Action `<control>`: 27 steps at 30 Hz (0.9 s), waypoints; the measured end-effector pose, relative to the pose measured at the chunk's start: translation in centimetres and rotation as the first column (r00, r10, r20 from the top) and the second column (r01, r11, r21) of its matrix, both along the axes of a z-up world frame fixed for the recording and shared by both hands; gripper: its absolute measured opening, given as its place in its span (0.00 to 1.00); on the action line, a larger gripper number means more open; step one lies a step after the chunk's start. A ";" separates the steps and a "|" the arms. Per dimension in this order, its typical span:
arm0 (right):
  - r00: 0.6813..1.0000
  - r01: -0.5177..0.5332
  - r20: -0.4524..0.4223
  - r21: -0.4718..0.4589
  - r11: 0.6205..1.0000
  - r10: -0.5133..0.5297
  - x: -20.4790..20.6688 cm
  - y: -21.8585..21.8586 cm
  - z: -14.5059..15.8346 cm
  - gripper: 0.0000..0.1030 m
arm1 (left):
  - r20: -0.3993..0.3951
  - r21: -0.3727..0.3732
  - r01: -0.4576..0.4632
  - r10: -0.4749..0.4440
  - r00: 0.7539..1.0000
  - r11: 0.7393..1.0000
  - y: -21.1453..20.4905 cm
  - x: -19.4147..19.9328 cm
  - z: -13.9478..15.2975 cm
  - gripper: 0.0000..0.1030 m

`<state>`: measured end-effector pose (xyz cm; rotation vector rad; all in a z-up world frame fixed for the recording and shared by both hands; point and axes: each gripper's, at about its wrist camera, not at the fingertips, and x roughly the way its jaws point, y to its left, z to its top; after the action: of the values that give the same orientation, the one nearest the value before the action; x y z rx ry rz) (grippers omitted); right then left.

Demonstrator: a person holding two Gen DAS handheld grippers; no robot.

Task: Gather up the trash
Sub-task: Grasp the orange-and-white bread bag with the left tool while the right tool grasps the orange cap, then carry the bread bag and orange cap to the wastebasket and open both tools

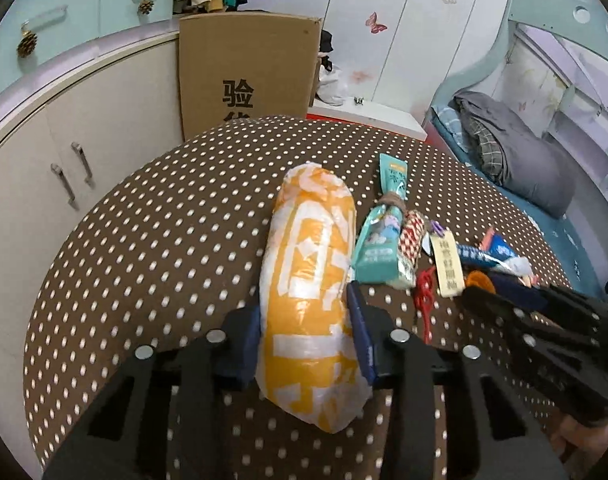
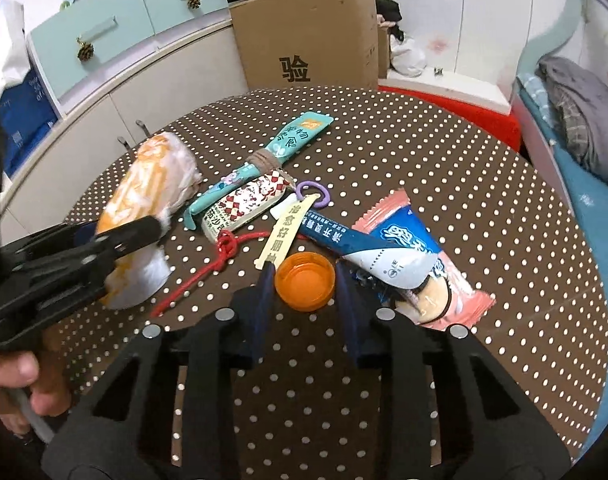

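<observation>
An orange-and-white plastic bag roll lies on the brown dotted table. My left gripper is shut on it, one finger on each side; the roll also shows in the right wrist view. My right gripper has its jaws around an orange bottle cap, touching or nearly touching its sides. Beside them lie a teal wrapper, a checked packet, a blue-and-pink wrapper, a paper tag and a red cord.
A cardboard box stands behind the table. White cabinets are at the left. A bed with grey bedding is at the right. A purple ring lies among the wrappers.
</observation>
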<state>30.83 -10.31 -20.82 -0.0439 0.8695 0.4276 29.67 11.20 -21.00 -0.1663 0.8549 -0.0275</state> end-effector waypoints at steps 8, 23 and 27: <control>1.000 0.001 -0.015 0.101 0.995 0.000 -4.6 -2.1 0.5 0.29 | 0.009 -0.060 -0.032 0.033 0.999 0.998 0.4 -6.7 0.0 0.37; 0.994 0.071 0.059 0.294 0.953 -0.092 -14.1 -14.0 5.0 0.29 | 0.135 -0.002 0.160 -0.158 0.978 0.987 -9.8 -15.2 5.7 0.37; 0.980 0.137 0.088 0.348 0.927 -0.177 -14.9 -19.1 6.2 0.29 | 0.179 0.010 0.227 -0.225 0.958 0.974 -13.3 -15.1 7.9 0.37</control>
<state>15.89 -29.40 -14.58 0.3165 0.6668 0.4154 14.56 -2.13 -13.07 -0.0738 0.6902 -0.2580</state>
